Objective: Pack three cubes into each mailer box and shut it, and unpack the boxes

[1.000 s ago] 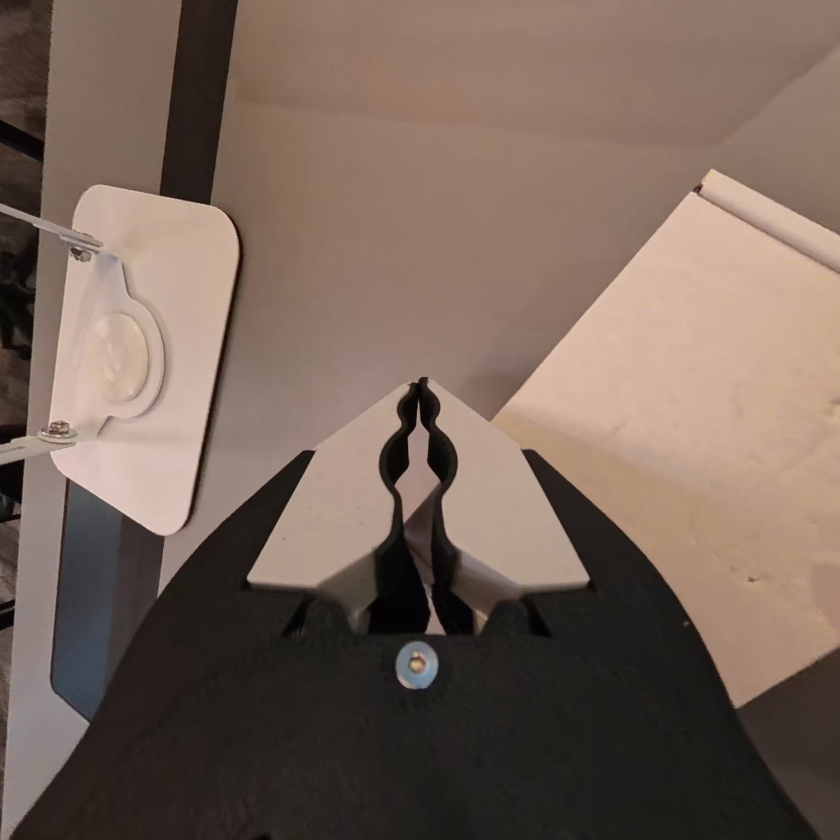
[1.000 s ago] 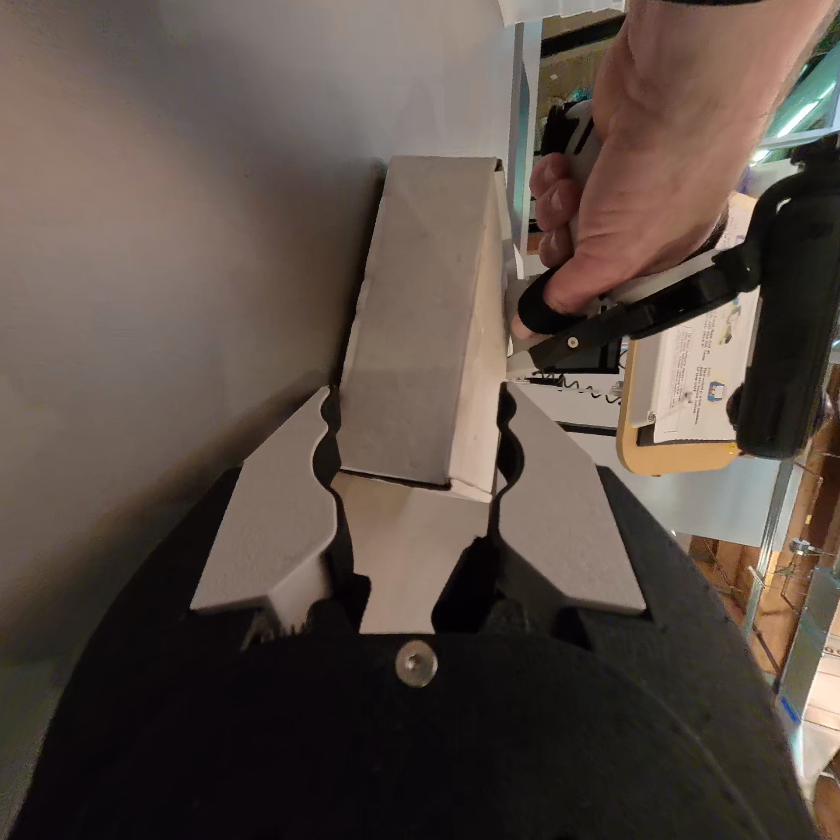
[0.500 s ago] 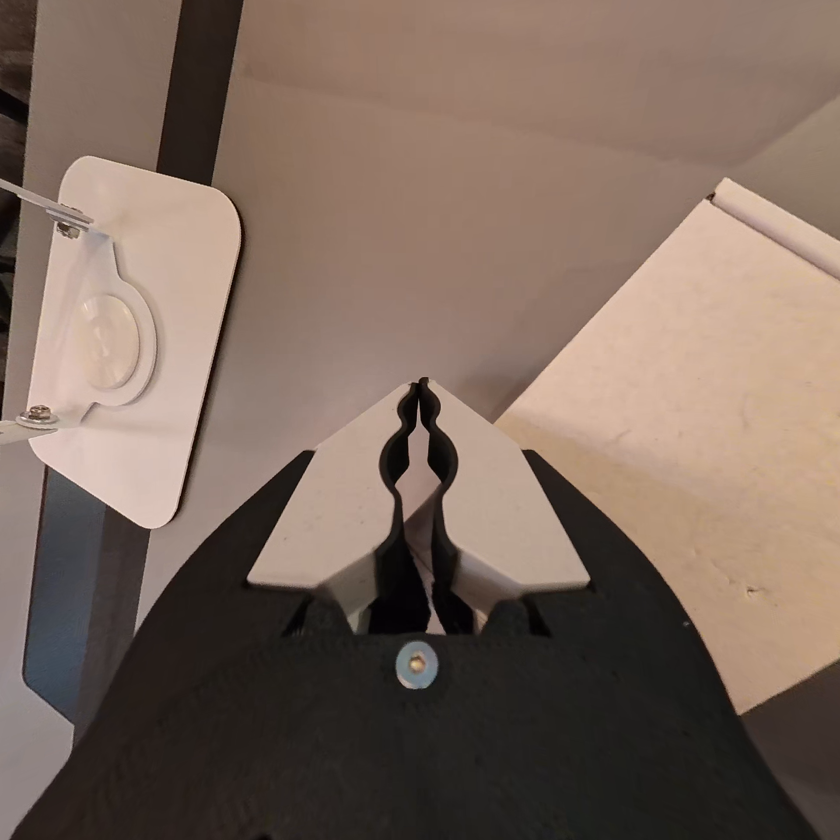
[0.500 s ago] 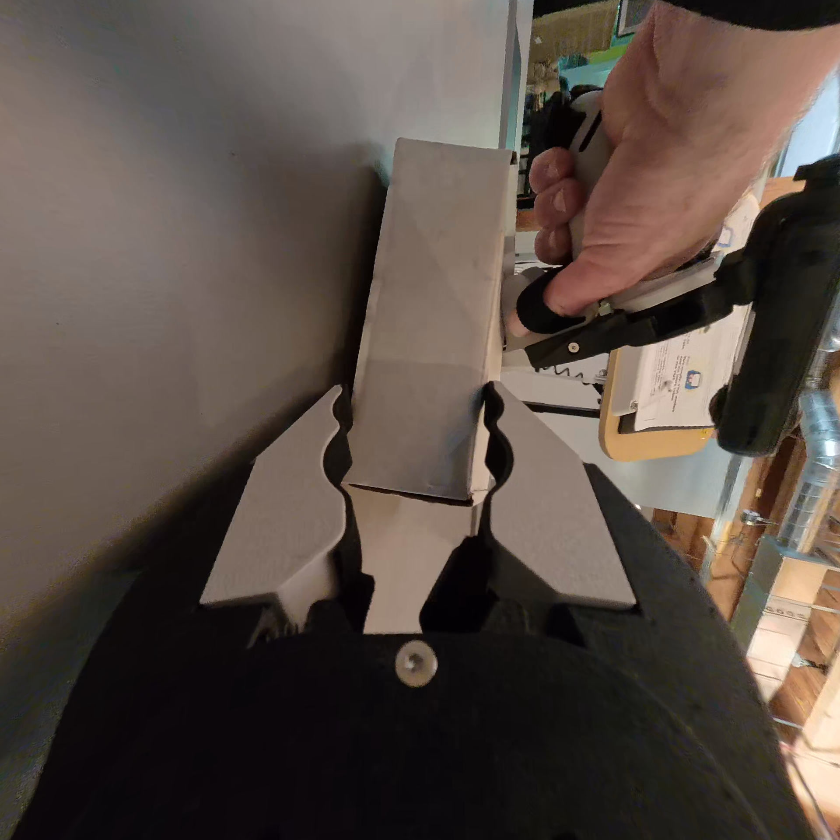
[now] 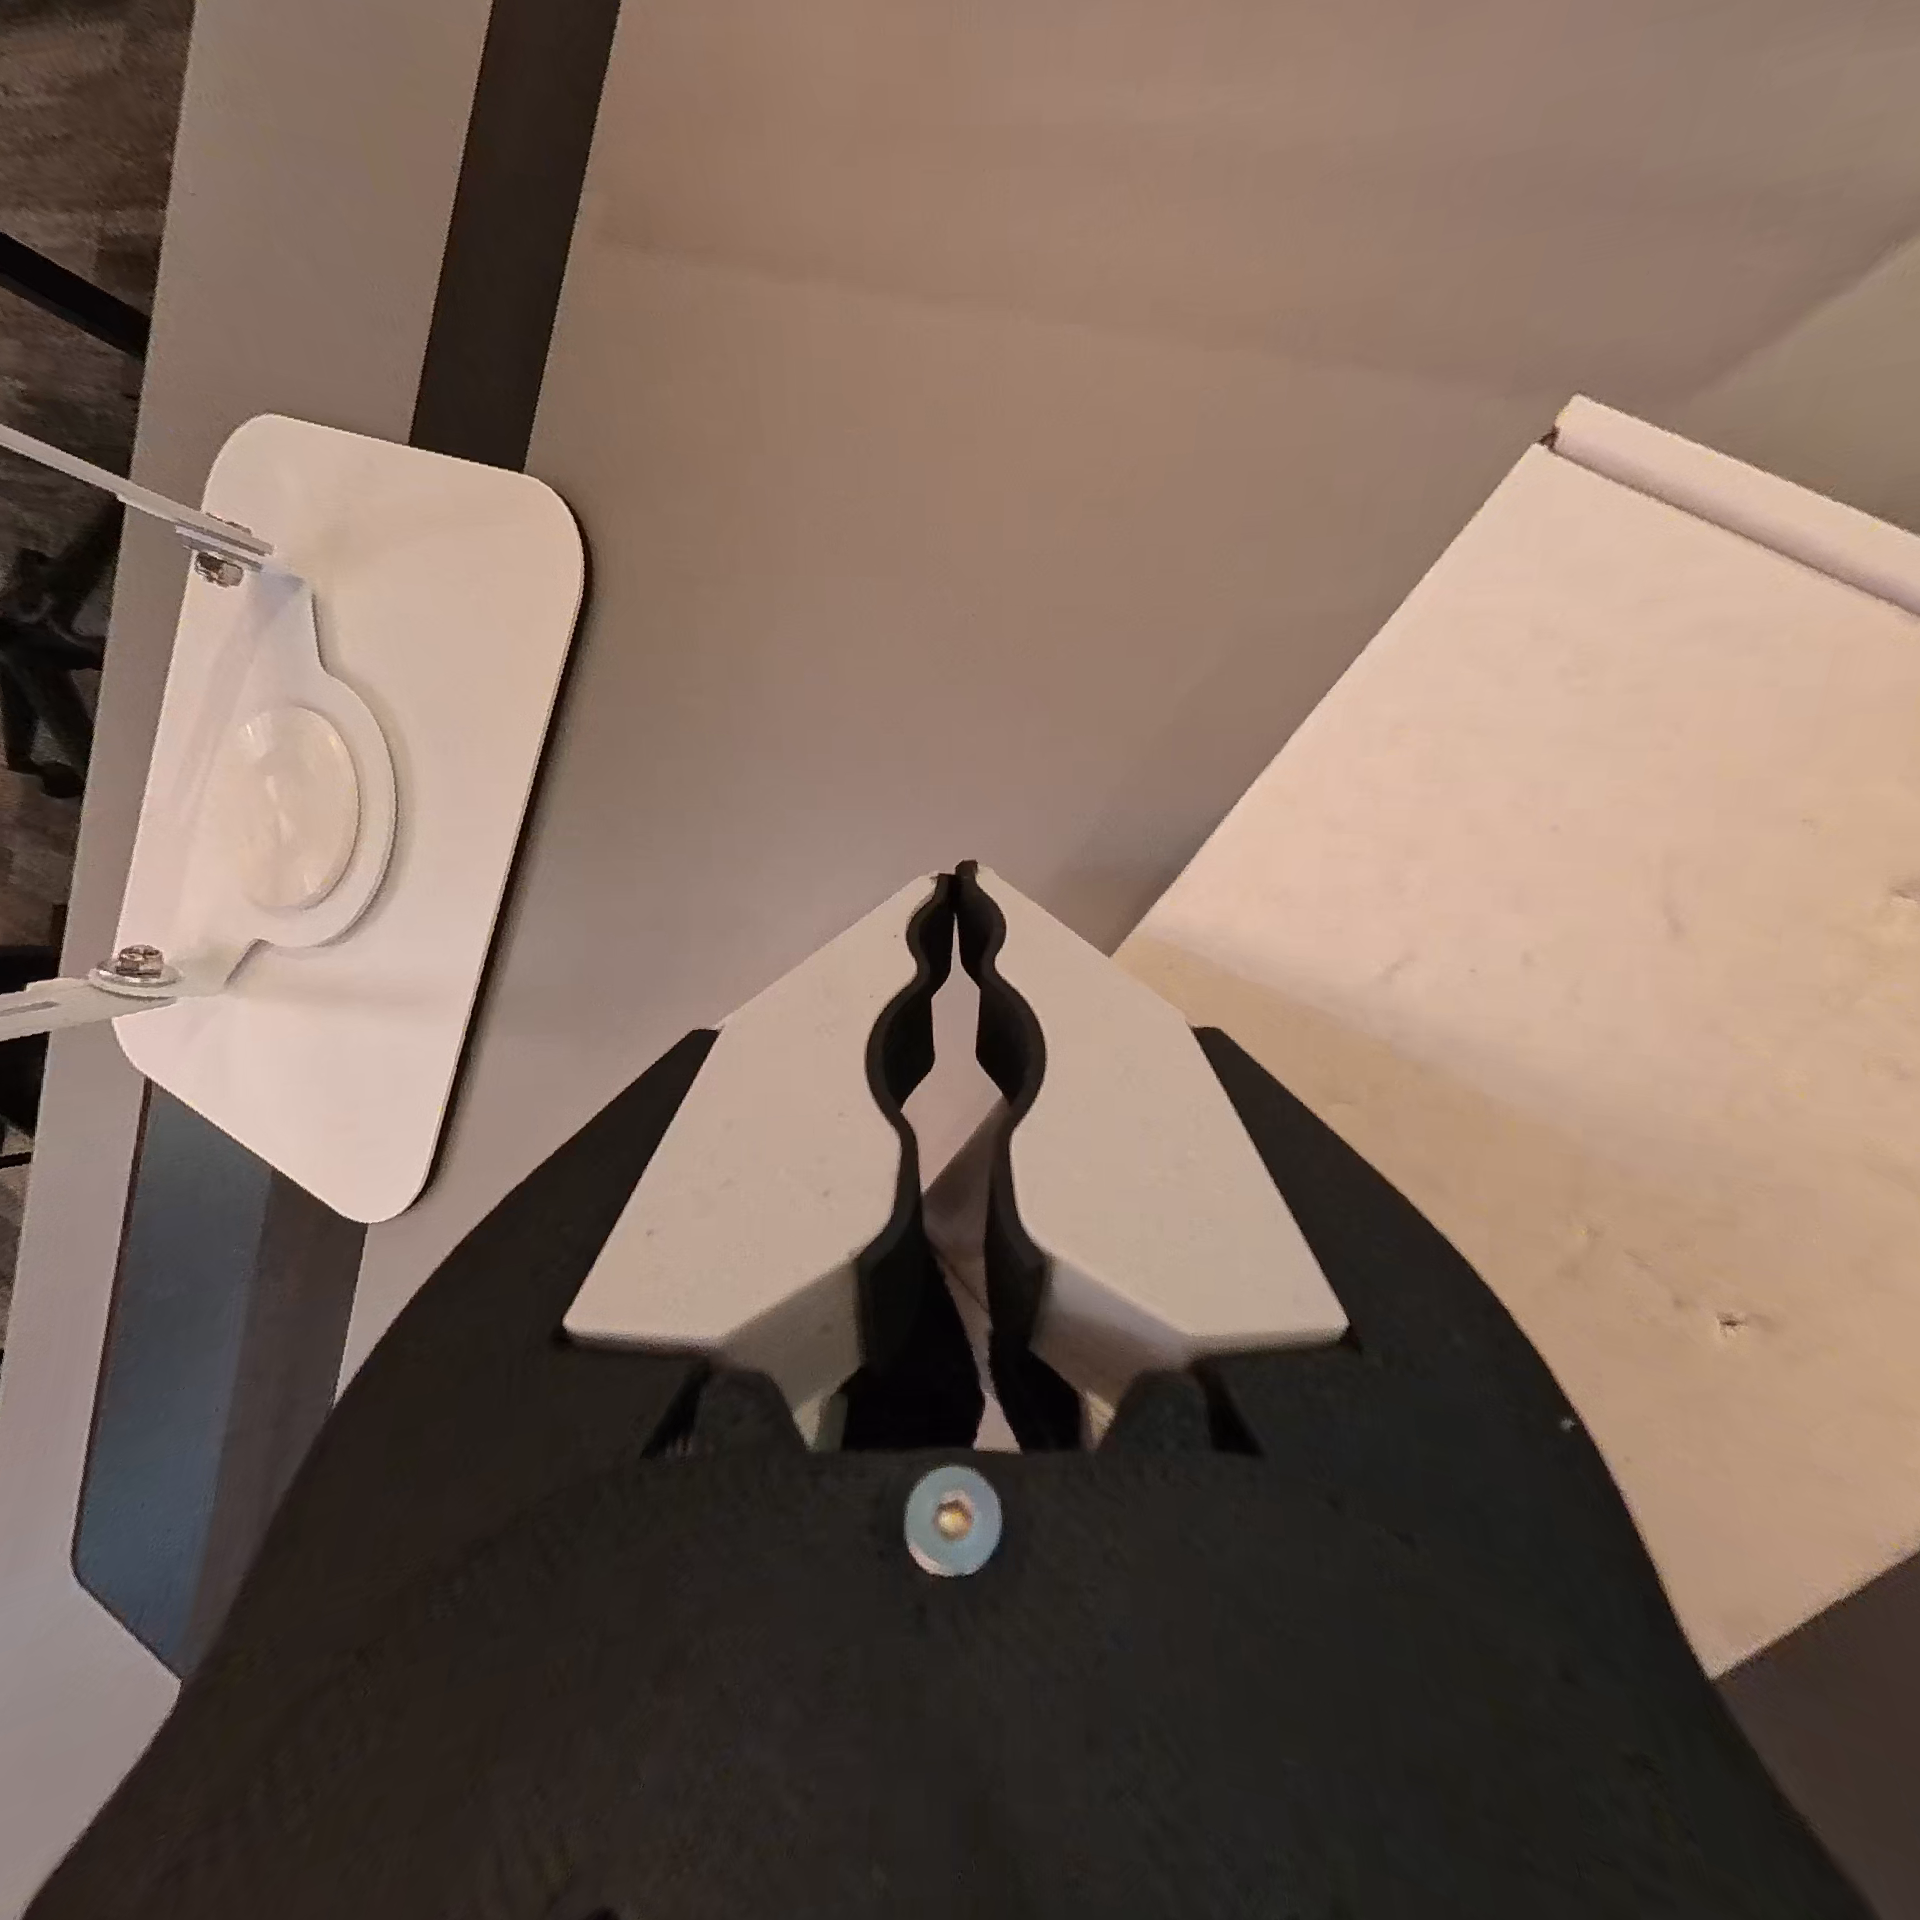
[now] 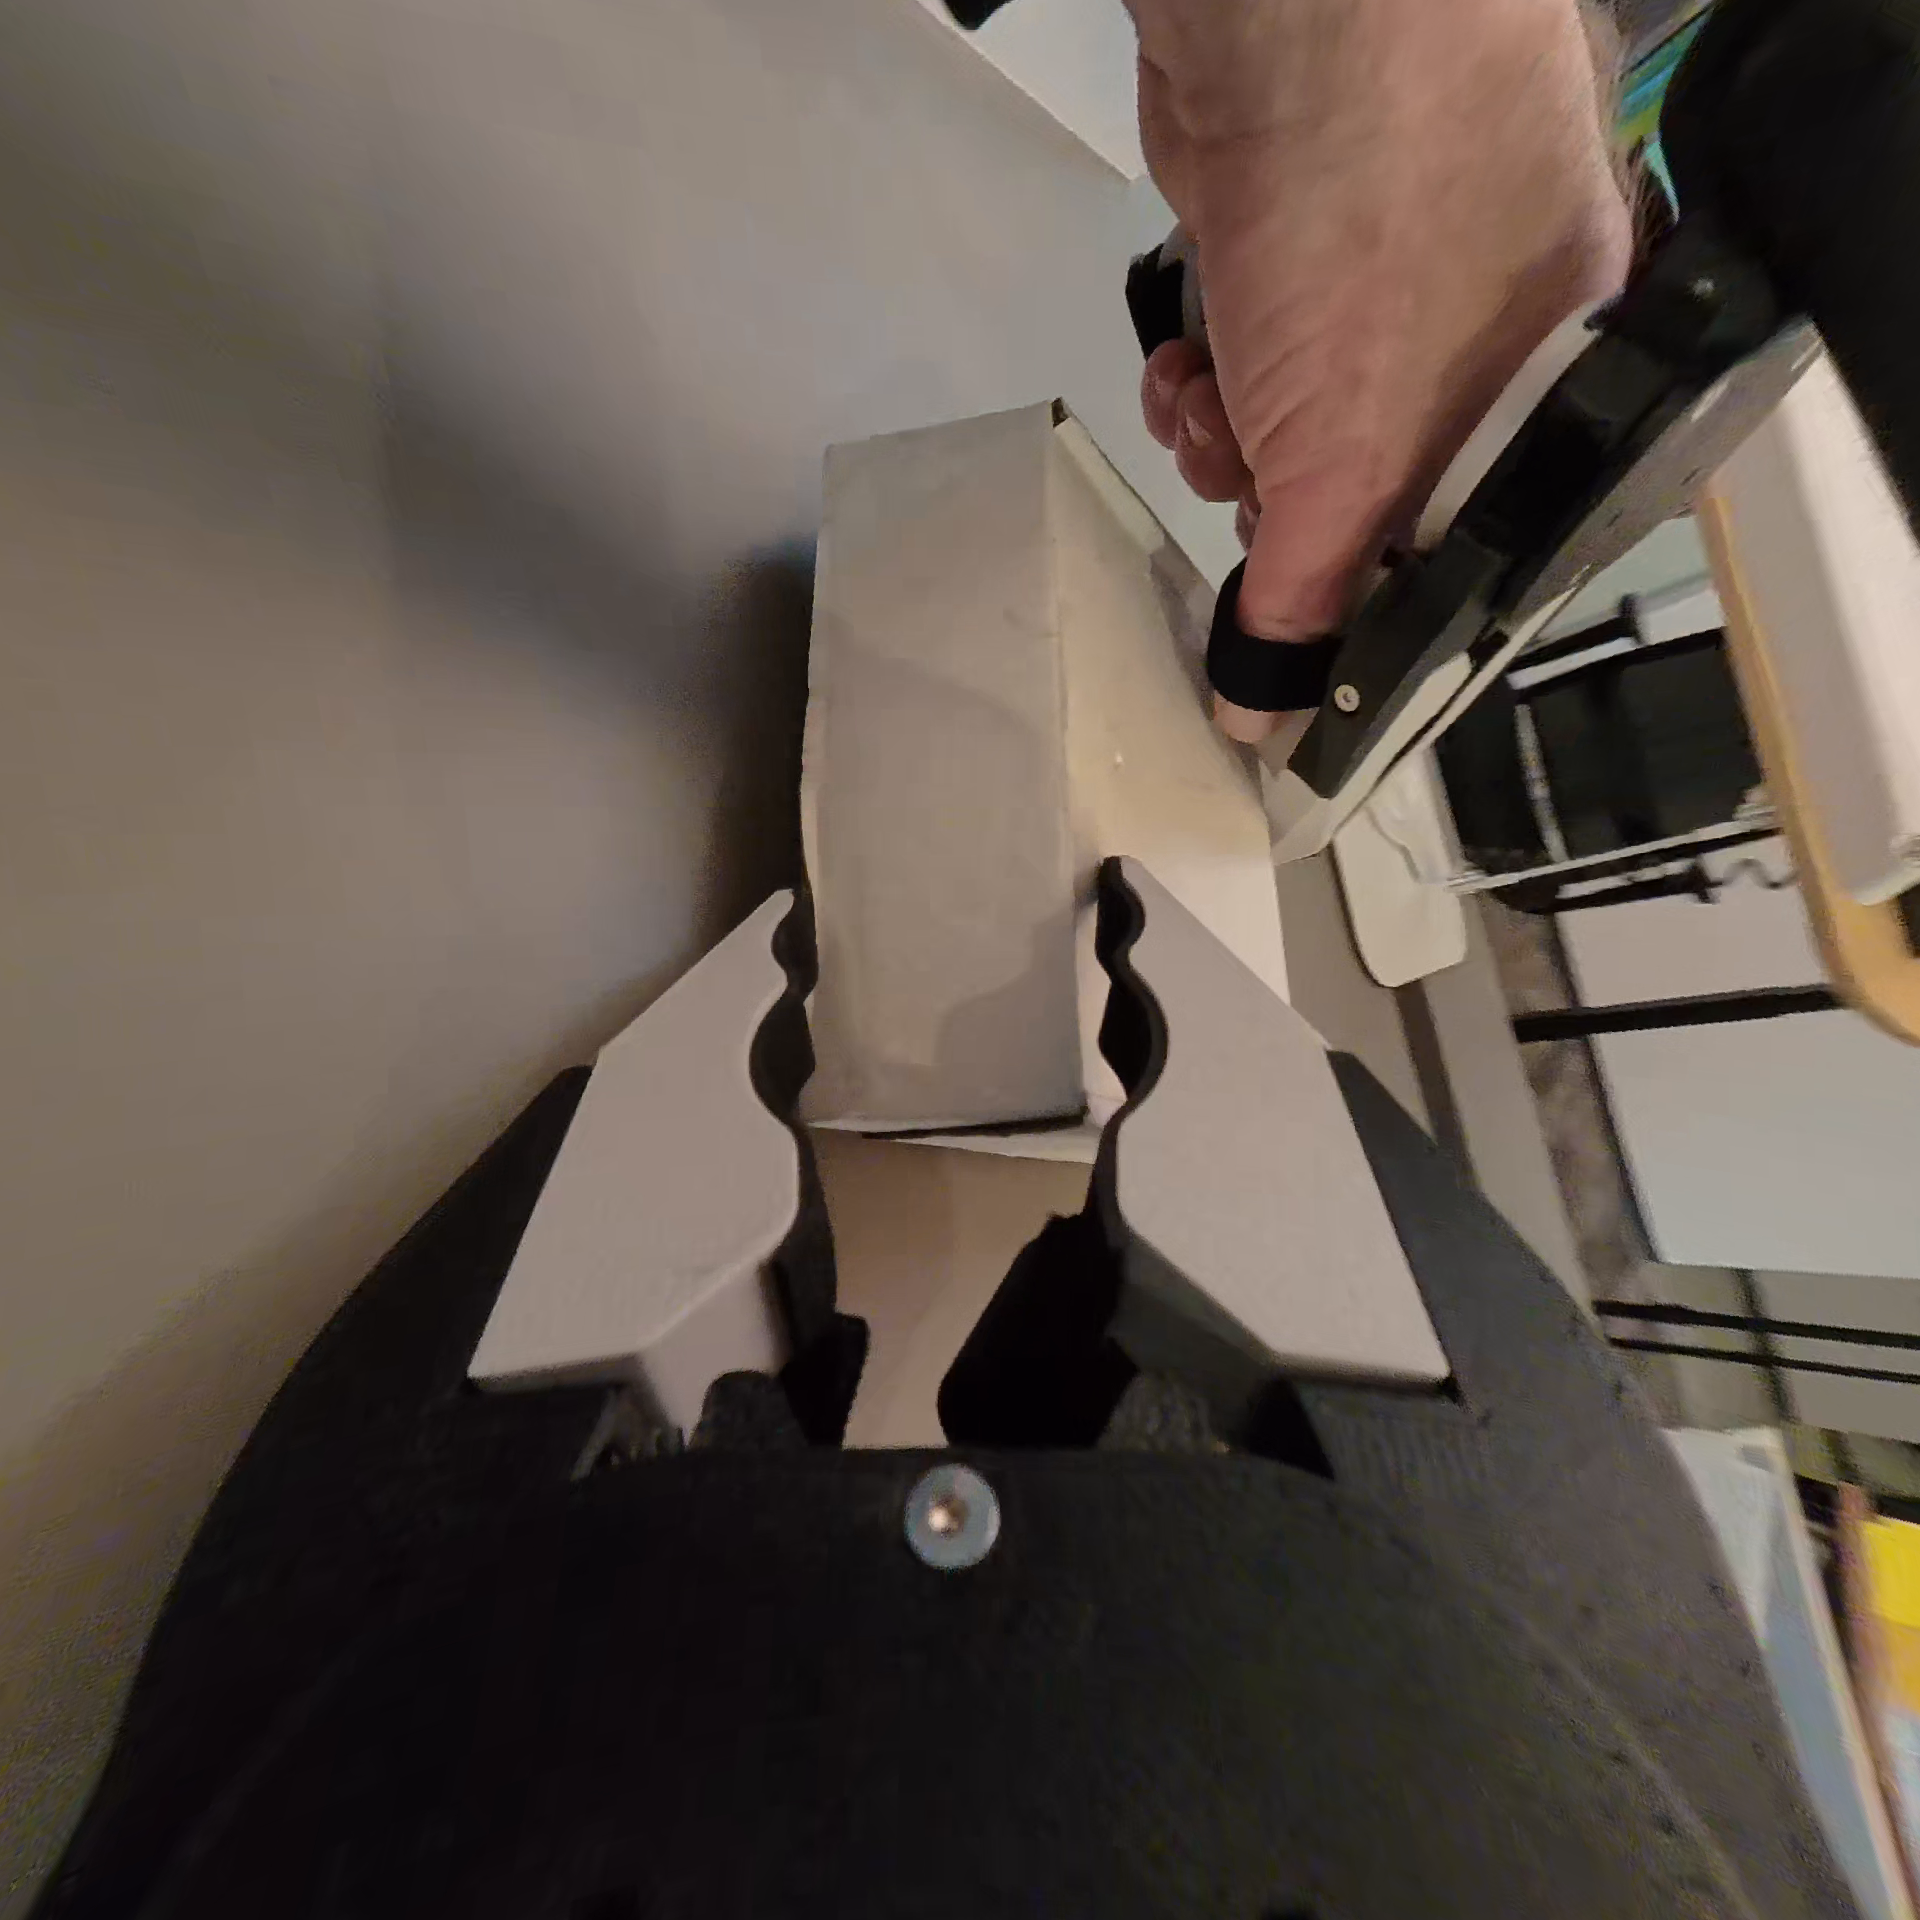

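Since a moment ago, the white mailer box has tilted; the right tool clamps its near end, long axis pointing away. The left tool, closed at the tips, pinches the box's far flap.

Matt white cardboard mailer box; smooth grey tabletop; glossy white plastic plate.

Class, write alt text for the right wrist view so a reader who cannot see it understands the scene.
The right hand-held gripper clamps the narrow end of a white mailer box standing on its edge on a pale grey table. Beyond the box, a person's hand grips the handle of the left hand-held gripper, whose tip meets the box's broad face.
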The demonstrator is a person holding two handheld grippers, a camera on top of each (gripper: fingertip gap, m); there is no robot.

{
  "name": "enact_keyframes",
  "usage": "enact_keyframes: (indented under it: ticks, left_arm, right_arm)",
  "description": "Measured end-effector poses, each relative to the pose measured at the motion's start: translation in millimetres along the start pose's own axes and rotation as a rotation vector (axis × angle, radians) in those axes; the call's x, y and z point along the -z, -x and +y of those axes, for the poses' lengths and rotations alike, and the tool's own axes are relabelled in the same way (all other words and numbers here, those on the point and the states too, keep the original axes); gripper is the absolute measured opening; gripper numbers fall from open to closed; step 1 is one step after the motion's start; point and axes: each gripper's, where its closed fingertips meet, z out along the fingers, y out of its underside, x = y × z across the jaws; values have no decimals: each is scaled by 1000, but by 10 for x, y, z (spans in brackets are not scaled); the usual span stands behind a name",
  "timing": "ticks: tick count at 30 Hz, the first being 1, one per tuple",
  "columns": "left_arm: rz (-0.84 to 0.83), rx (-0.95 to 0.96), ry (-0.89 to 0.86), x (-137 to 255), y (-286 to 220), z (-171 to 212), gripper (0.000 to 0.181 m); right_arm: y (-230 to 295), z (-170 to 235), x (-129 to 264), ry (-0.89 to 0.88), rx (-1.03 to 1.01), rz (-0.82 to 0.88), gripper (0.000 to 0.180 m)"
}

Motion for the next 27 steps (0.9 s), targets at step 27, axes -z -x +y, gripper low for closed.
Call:
enact_keyframes:
  ticks: [27]
  left_arm:
    - [41, -59, -155, 578, -132, 187, 21]
  right_arm:
    - [-307, 187, 433, 42, -22, -278, 46]
